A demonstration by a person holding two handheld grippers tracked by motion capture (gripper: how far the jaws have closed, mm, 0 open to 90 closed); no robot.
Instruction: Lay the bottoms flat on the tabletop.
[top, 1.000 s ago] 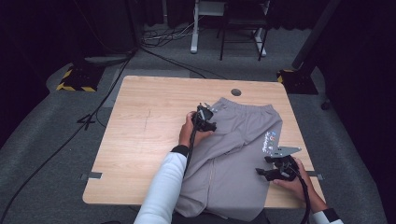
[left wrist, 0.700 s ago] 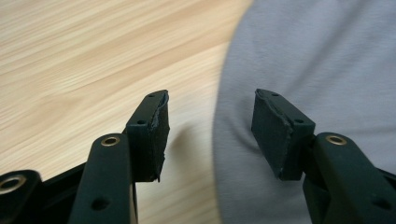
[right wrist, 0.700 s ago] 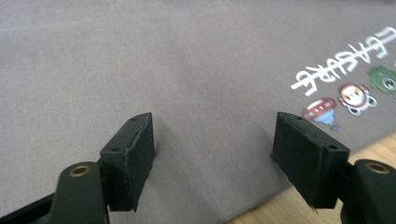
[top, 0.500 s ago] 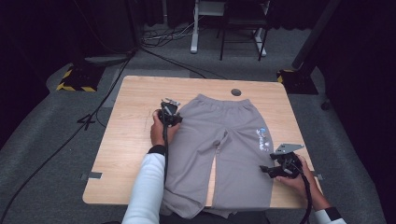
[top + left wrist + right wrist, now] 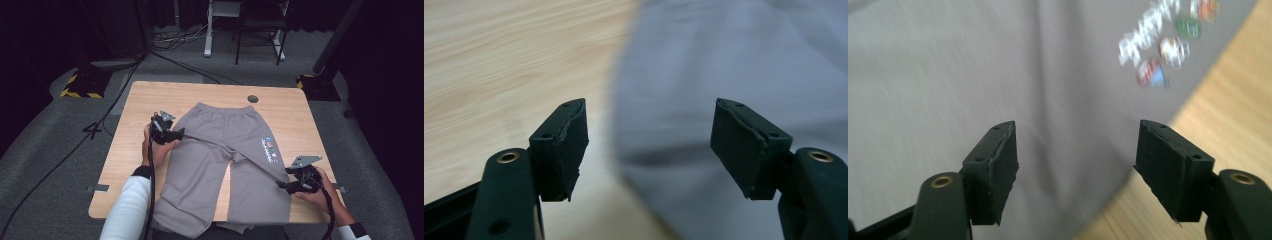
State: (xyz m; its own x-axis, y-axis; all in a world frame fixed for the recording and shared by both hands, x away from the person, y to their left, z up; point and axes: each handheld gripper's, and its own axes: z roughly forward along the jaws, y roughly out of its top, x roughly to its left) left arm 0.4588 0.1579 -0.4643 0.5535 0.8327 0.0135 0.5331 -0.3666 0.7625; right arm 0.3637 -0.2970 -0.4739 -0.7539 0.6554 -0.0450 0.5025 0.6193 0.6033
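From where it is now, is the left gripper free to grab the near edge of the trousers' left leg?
Probably yes. The left gripper is open, right at the side edge of the grey trousers, with fabric between its jaws in its own view. Nothing lies on the table beside that leg.

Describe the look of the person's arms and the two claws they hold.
Both claws, left claw and right claw, are black with two blocky padded jaws, brass-coloured pivot pins, a grey three-cornered plate on top and a trailing black cable. The sleeves are white with dark cuffs.
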